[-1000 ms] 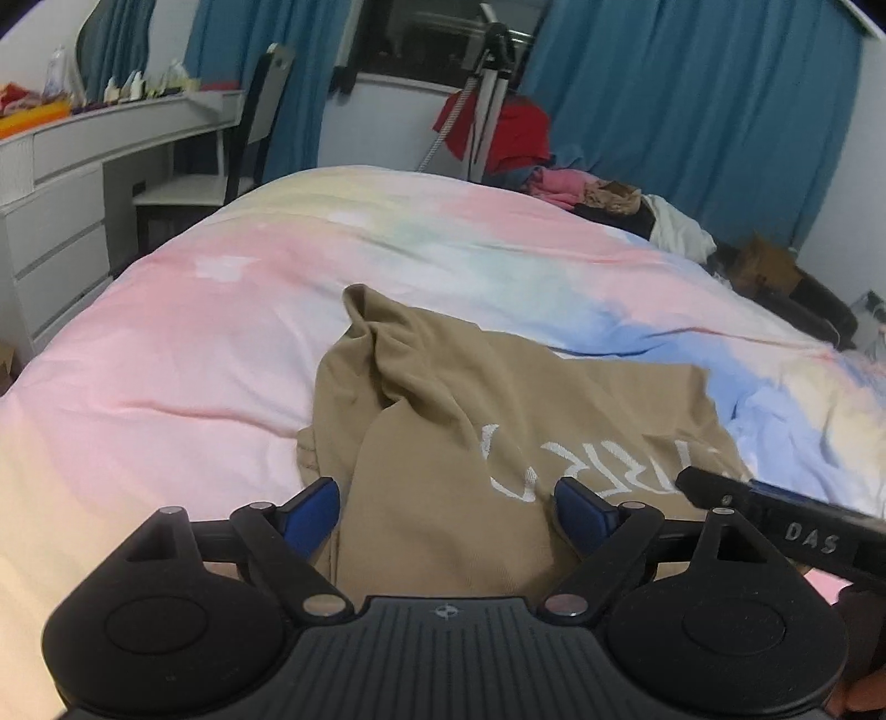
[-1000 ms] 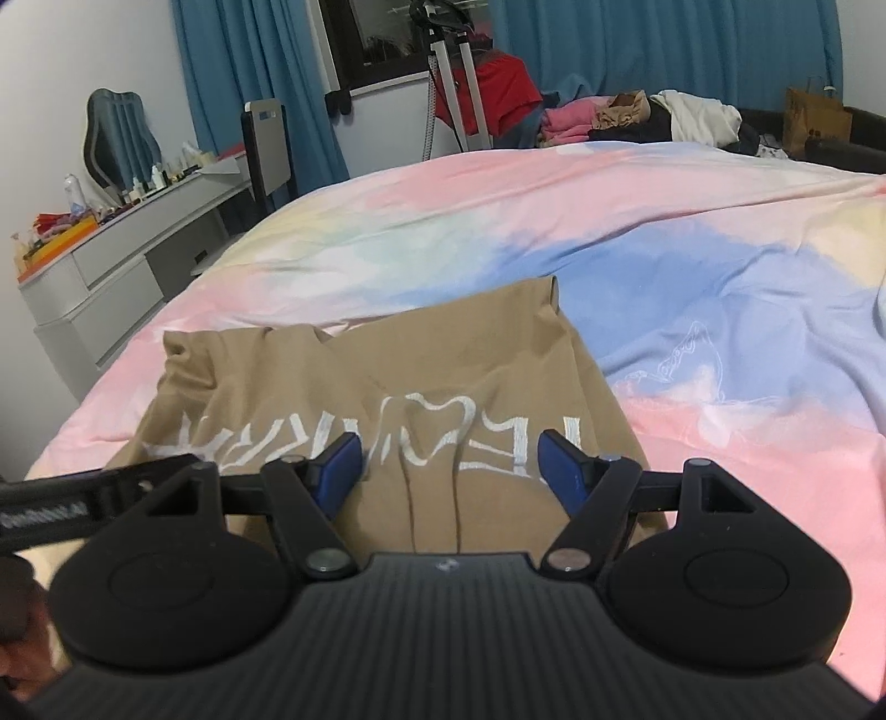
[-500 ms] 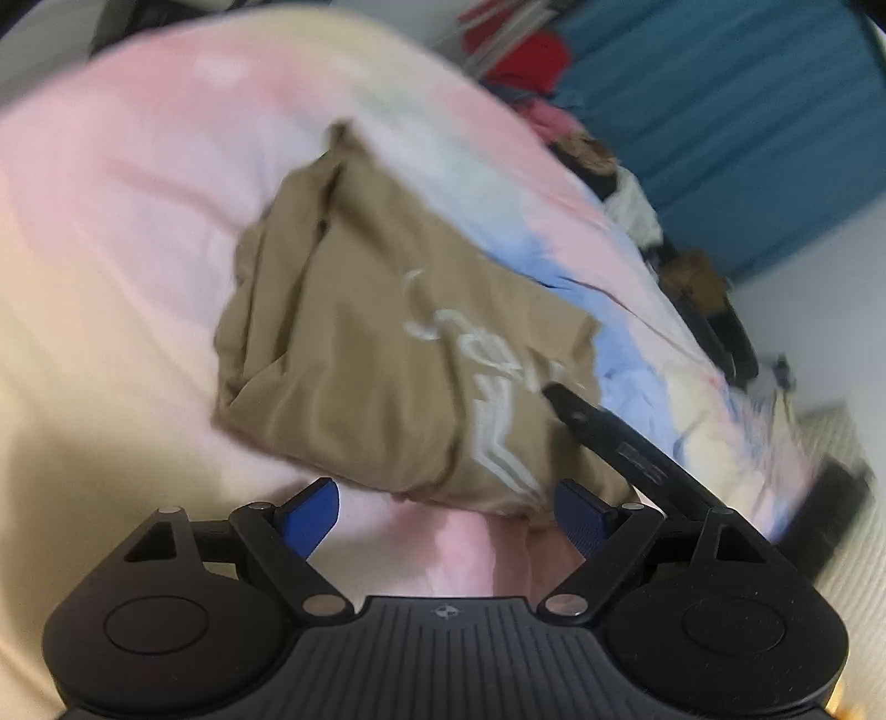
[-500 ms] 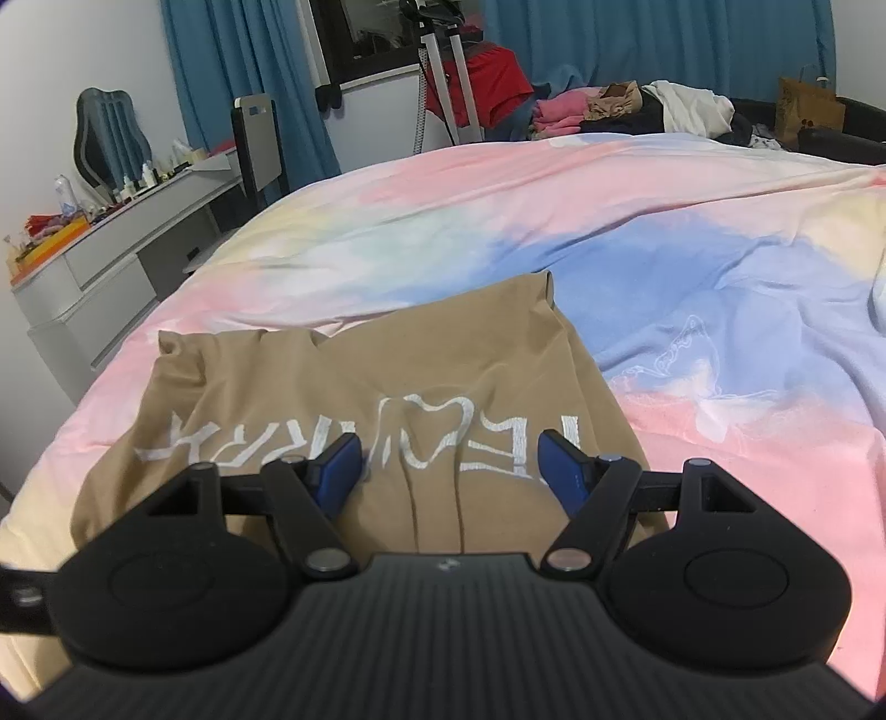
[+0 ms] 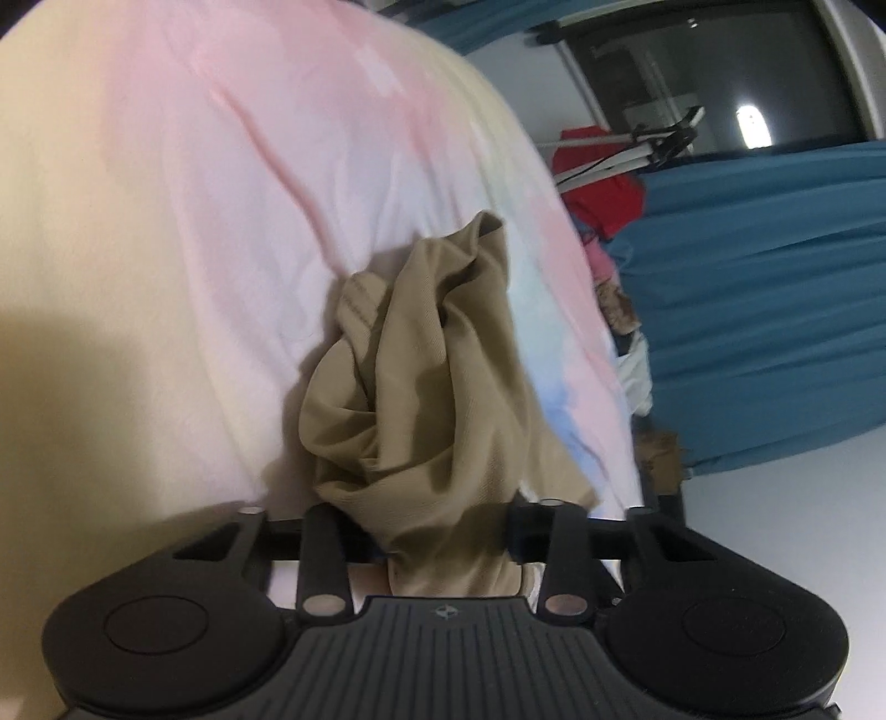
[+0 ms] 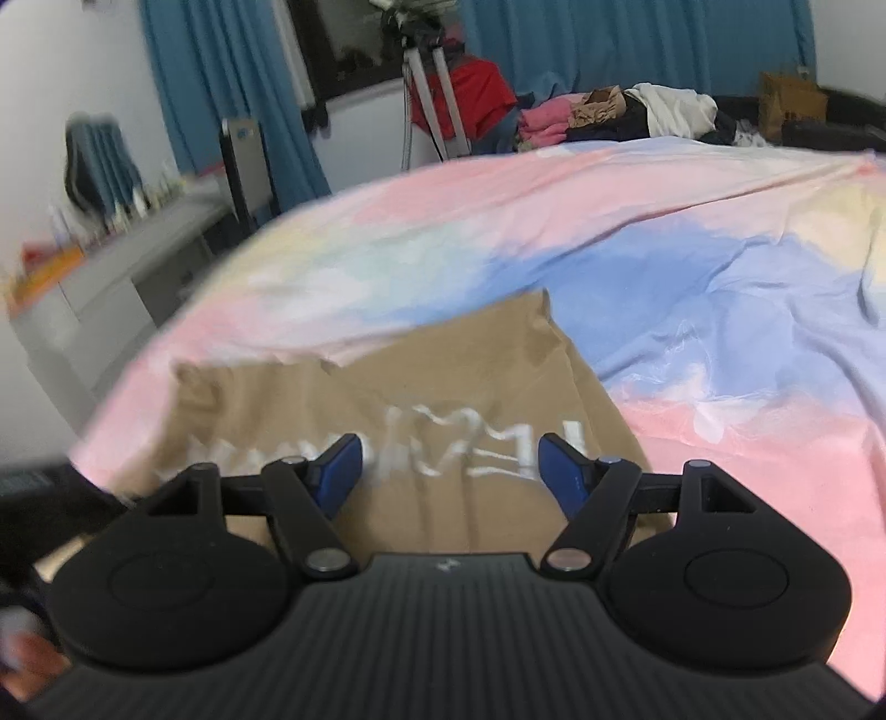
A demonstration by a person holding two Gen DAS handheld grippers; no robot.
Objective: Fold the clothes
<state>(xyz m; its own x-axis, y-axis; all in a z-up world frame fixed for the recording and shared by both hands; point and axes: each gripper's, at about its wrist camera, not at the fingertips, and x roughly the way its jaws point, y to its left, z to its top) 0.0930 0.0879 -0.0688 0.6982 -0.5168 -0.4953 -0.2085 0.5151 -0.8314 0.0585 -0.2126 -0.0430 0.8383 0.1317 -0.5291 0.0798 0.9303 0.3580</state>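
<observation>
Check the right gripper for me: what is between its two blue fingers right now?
Nothing is pinched. In the right wrist view the right gripper stands open over the tan shirt, whose white lettering shows in the gap.

left gripper (image 5: 446, 534) rolled, jaws just closed onto bunched tan shirt (image 5: 432, 387)

Beyond my right fingers a bed (image 6: 692, 232) fills the room's middle, its cover washed in pink, blue and pale yellow. Past its far edge hang blue curtains (image 6: 609, 44) to either side of a dark window (image 6: 343, 55). A tripod (image 6: 437, 94) stands under that window, with a red cloth (image 6: 476, 99) behind it. A heap of clothes (image 6: 626, 113) lies further right along the bed's far edge, a brown paper bag (image 6: 789, 102) beyond it. Off to the left of my fingers stands a grey dresser (image 6: 111, 277) with small bottles on top, against a white wall (image 6: 50, 83); a chair back (image 6: 246, 160) rises beside it.
</observation>
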